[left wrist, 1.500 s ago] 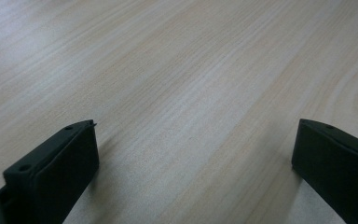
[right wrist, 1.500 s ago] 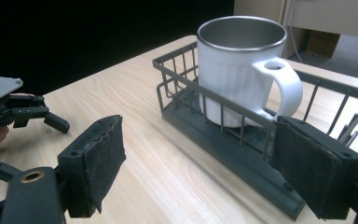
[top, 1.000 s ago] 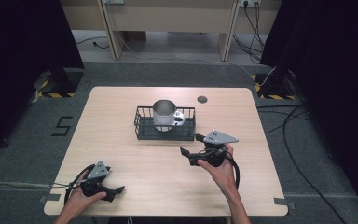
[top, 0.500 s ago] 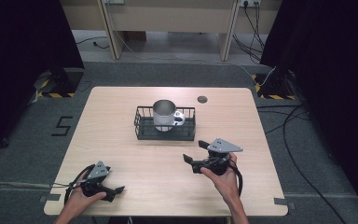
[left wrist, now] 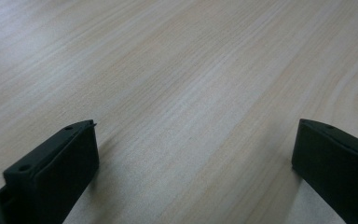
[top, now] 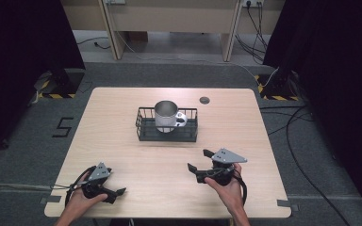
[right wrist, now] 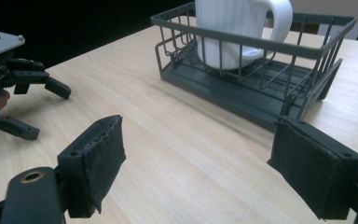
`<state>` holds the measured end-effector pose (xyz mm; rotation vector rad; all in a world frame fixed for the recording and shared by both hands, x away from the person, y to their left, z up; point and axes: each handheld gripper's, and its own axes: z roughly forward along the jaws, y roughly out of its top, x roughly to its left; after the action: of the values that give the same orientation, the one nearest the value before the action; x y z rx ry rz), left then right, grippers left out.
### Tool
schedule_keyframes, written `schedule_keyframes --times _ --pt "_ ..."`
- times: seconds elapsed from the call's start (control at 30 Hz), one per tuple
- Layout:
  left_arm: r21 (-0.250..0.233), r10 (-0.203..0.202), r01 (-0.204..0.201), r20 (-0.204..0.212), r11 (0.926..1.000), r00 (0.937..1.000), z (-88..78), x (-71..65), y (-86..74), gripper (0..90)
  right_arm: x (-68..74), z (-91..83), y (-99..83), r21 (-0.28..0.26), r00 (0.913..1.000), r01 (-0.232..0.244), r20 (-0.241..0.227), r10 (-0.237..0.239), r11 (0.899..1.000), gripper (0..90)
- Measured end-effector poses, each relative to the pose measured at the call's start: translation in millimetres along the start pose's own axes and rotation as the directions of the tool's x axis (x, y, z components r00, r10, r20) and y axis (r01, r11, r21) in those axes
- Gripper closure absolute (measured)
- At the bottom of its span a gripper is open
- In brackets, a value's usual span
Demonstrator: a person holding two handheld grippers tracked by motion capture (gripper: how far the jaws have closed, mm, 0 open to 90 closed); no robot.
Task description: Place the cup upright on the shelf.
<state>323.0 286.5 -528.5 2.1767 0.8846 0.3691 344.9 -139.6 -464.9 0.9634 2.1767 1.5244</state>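
- Mug (top: 166, 115): pale metal, upright inside the wire basket (top: 167, 136), handle turned to the basket's right half. It lies ahead of the right claw (top: 199, 160), well apart from it, with bare table (top: 160, 165) between.
- In the right gripper view the mug (right wrist: 242, 28) and basket (right wrist: 261, 88) stand beyond the jaw tips, slightly right of centre.
- Right claw: jaws wide apart, nothing between them; pads clear of the table and of the basket. A hand grips the body from behind, and the claw points forward and to the left.
- Left claw (top: 115, 195): jaws wide, nothing held, with only wood grain between them in the left gripper view. It sits low over the near left corner of the table, far from the basket.
- The left claw (right wrist: 18, 93) is also seen from the right claw, off to its left.
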Motion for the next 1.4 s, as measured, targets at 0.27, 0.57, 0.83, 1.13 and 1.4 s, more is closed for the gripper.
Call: schedule_keyframes --times 0.27,0.57,0.83,1.13,1.4 --pt "0.0 0.0 0.0 0.0 1.0 1.0 0.0 0.0 0.0 0.0 3.9 -4.4 -10.7 0.001 1.0 -0.008 0.0 0.008 1.0 17.5" --pt "0.0 0.0 0.0 0.0 1.0 1.0 0.0 0.0 0.0 0.0 4.1 -6.5 -23.7 0.023 0.9998 -0.017 0.013 0.017 1.0 16.6" --pt "0.0 0.0 0.0 0.0 1.0 1.0 0.0 0.0 0.0 0.0 2.5 -11.7 -35.9 0.032 0.9991 -0.035 0.023 0.035 0.999 16.2" --pt "0.0 -0.001 0.001 -0.001 1.0 1.0 -0.1 -0.1 -0.1 0.0 1.0 -14.1 -48.4 0.058 0.998 -0.043 0.048 0.04 0.997 15.9" --pt "0.0 -0.001 0.001 -0.001 1.0 1.0 -0.1 -0.1 -0.1 0.0 2.3 -16.9 -56.8 0.09 0.9967 -0.053 0.066 0.047 0.995 15.6"
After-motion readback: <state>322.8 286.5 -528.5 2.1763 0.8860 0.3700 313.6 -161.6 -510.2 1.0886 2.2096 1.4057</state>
